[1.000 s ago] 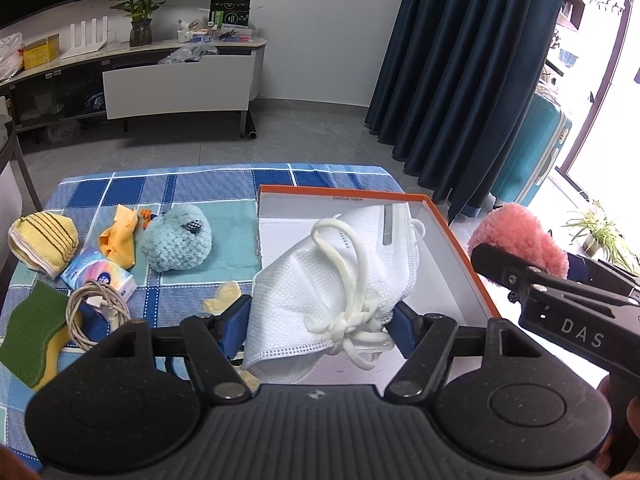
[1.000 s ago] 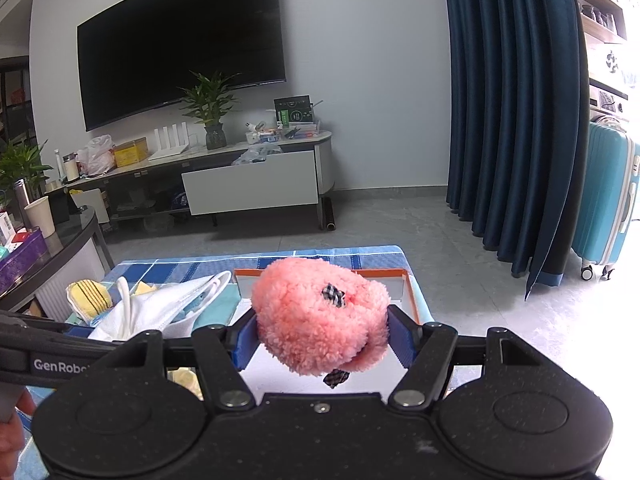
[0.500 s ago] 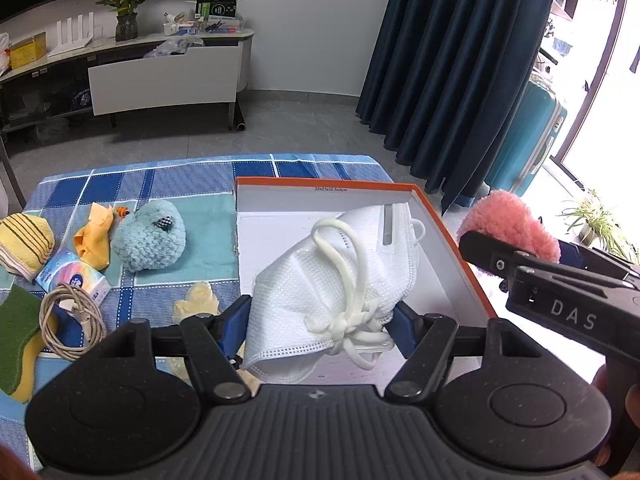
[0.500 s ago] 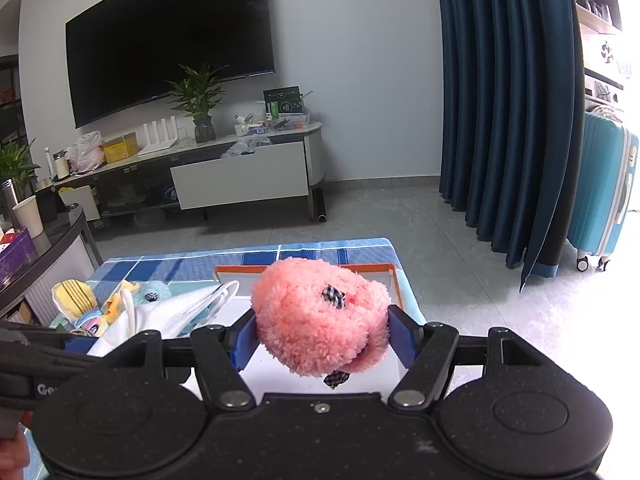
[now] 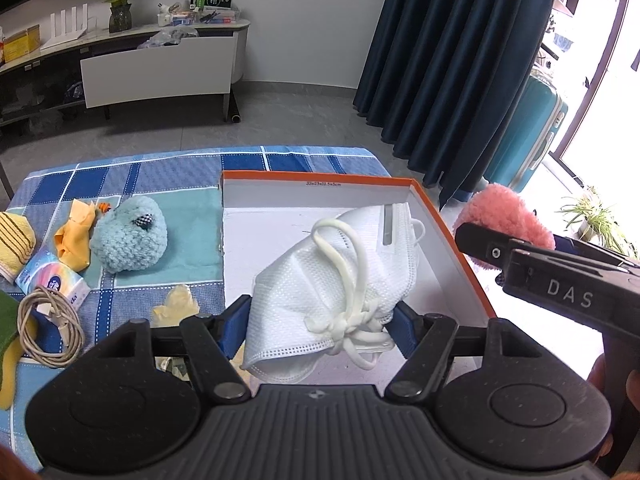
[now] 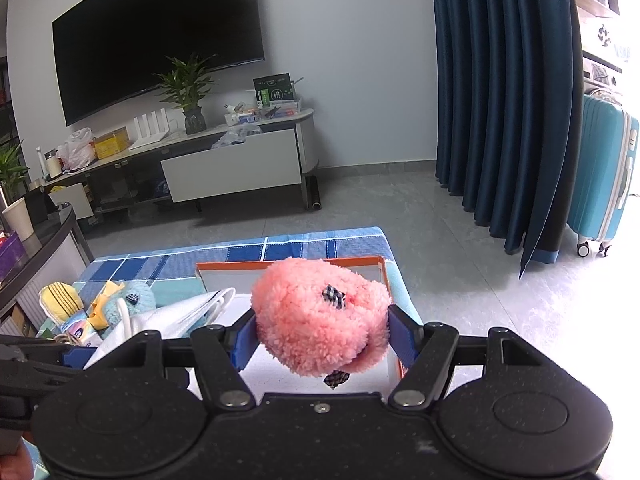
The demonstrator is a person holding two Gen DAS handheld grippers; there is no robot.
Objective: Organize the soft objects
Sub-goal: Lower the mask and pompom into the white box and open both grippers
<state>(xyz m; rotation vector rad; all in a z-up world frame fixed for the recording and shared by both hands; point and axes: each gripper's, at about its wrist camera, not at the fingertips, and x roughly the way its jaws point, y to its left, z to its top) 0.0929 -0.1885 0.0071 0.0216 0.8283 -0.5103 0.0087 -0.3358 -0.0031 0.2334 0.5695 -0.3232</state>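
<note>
On the counter's (image 5: 172,172) checked cloth at my left lie a blue fuzzy toy (image 5: 130,234) and a coiled cable (image 5: 50,326). My left tongs (image 5: 320,326) clamp a white mask (image 5: 340,280) over the orange-rimmed box (image 5: 320,182) — my right tongs (image 6: 320,338) squeeze a pink fuzzy toy (image 6: 320,322) above its right side.

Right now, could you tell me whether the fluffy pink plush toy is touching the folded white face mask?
Apart. The left wrist view shows the pink plush toy beyond the orange box rim, with the rim and bare box wall between it and the white face mask.
</note>
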